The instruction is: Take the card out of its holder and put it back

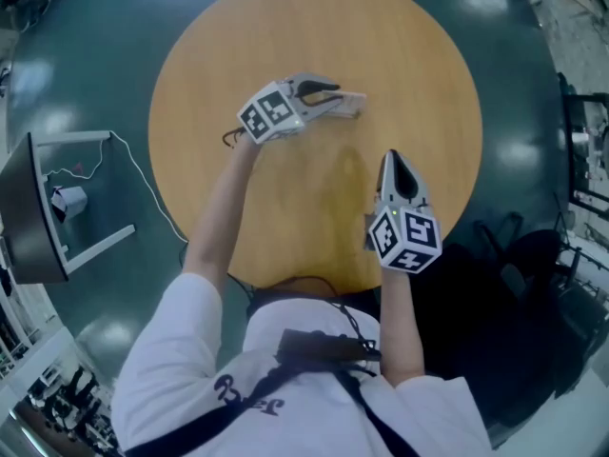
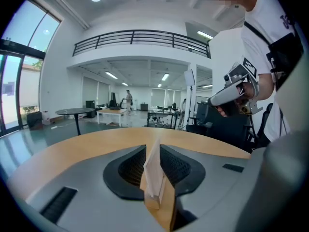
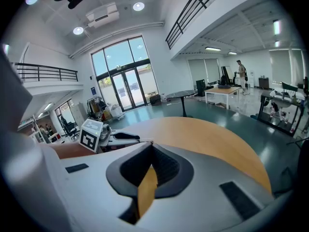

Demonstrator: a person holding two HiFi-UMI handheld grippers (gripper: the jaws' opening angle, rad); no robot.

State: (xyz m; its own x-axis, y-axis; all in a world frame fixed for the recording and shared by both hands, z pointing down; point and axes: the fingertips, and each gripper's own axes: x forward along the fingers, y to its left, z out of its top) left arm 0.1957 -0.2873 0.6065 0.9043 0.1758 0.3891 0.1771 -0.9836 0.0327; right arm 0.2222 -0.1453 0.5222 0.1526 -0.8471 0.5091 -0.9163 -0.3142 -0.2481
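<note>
A pale card (image 2: 152,175) stands edge-on between the jaws of my left gripper (image 2: 153,148), with a thin strip of bare wood showing on its right side, so the pads do not press on it. From above, my left gripper (image 1: 344,99) points right over the round wooden table (image 1: 381,36), with the pale card (image 1: 350,107) at its tips. I cannot make out the holder apart from the card. My right gripper (image 1: 393,160) hovers near the table's front edge, pointing away from me. Its jaws (image 3: 151,162) are shut with nothing in them.
The table stands on a dark green floor. A stand with a dark screen (image 1: 24,222) and a trailing cable is on the floor at the left. A black chair (image 1: 519,255) is close to the table's right front edge.
</note>
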